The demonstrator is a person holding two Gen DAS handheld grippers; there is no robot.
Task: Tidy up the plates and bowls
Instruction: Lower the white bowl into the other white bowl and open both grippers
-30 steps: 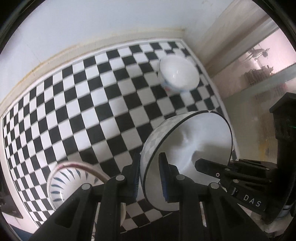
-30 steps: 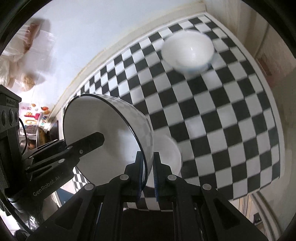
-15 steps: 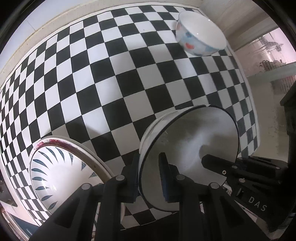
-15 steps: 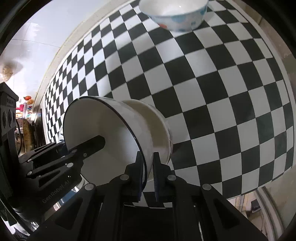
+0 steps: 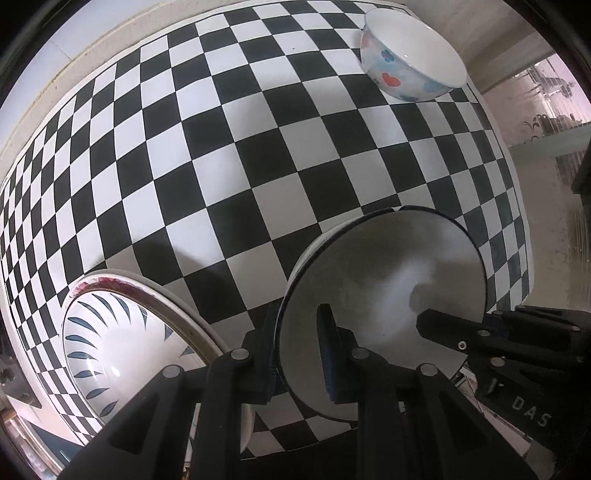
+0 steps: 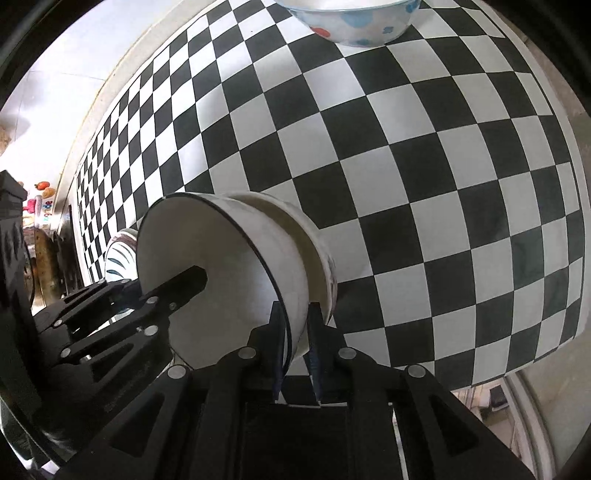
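Checkered black-and-white cloth (image 5: 229, 155) covers the table, and both cameras look down on it from close above. Only the right wrist view shows that the held bowl (image 6: 221, 280) sits tilted inside a second white bowl (image 6: 317, 251) resting on the cloth toward the near edge; from the left wrist view that lower bowl is mostly hidden behind the held one (image 5: 384, 295). Only the left wrist view shows clearly the plate with blue leaf marks (image 5: 118, 354), lying inside a wider white plate with a reddish rim (image 5: 110, 282) by the near left corner; the right view catches just a sliver of it (image 6: 118, 254) behind the bowl.

Compared with a second ago, both cameras are lower and nearer the cloth, and the held bowl, which then hung clear above the other white bowl, is now nested into it. The flowered bowl (image 5: 410, 59) at the far right corner has slid toward the top of both views (image 6: 354, 22).

White inside with a thin dark line round its rim, the held bowl stands steeply tipped, its opening facing the left gripper. The left gripper (image 5: 299, 354) is clamped on the rim, one finger inside and one outside. The right gripper (image 6: 299, 350) pinches the opposite rim the same way, its fingers close together on the wall.
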